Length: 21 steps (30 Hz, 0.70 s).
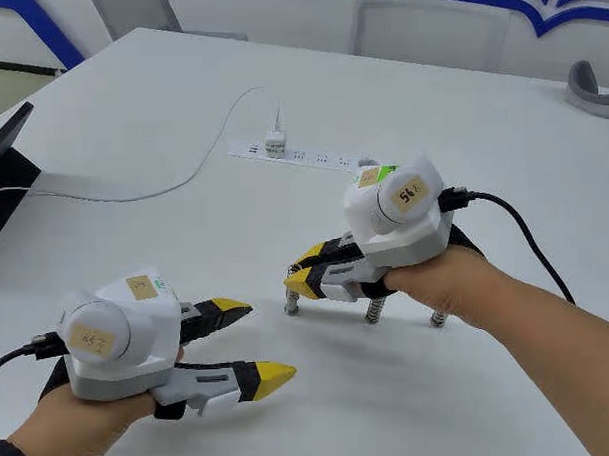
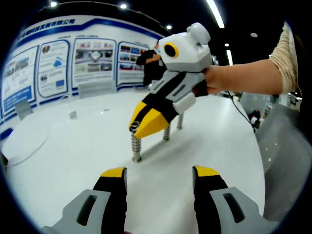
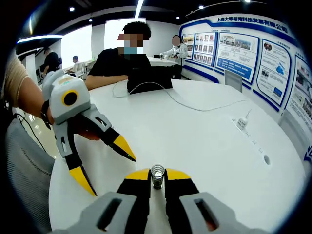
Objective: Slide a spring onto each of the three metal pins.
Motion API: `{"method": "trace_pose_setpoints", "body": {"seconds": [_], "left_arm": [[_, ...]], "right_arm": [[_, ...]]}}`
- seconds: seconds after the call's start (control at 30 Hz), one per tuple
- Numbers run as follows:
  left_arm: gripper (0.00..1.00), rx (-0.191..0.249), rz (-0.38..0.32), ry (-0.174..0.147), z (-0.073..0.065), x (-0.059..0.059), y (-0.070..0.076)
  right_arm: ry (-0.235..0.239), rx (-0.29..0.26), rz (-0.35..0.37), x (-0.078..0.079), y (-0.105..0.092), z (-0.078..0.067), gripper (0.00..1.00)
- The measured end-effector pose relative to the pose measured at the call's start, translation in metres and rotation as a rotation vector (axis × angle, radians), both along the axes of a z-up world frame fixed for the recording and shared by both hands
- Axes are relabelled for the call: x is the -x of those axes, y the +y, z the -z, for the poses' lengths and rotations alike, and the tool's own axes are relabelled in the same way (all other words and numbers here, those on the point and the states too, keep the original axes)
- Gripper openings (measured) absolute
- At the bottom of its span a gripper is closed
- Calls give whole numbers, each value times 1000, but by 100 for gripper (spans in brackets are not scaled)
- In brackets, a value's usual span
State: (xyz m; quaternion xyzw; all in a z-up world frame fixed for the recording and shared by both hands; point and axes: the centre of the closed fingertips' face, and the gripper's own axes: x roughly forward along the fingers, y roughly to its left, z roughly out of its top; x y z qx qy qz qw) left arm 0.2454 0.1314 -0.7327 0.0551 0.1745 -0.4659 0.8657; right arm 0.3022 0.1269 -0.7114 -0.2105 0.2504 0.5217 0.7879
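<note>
Head view: the left gripper point(image 1: 258, 340) is at the lower left, its jaws spread and holding nothing. The right gripper point(image 1: 301, 276), centre right, is over the leftmost pin point(image 1: 292, 303) on the white table point(image 1: 161, 123).

Left gripper view: a spring point(image 2: 135, 142) sits on that pin, mid-frame.

Right gripper view: the right jaws pinch the spring's top at bottom centre.

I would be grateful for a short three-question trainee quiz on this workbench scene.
1. True or false: the left tongs are open and hold nothing.
2. What do the right tongs clamp? A screw; B spring; C nut.
3. How many pins stand on the table?
Key: 1 true; 2 B; 3 three.
</note>
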Motion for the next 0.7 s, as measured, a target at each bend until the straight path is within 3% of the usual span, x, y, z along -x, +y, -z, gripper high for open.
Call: {"method": "trace_pose_setpoints", "body": {"seconds": [0.7], "left_arm": [[55,-2,-3,1,1,0,0]], "right_arm": [[10,47,22,1,-1,20,12]]}}
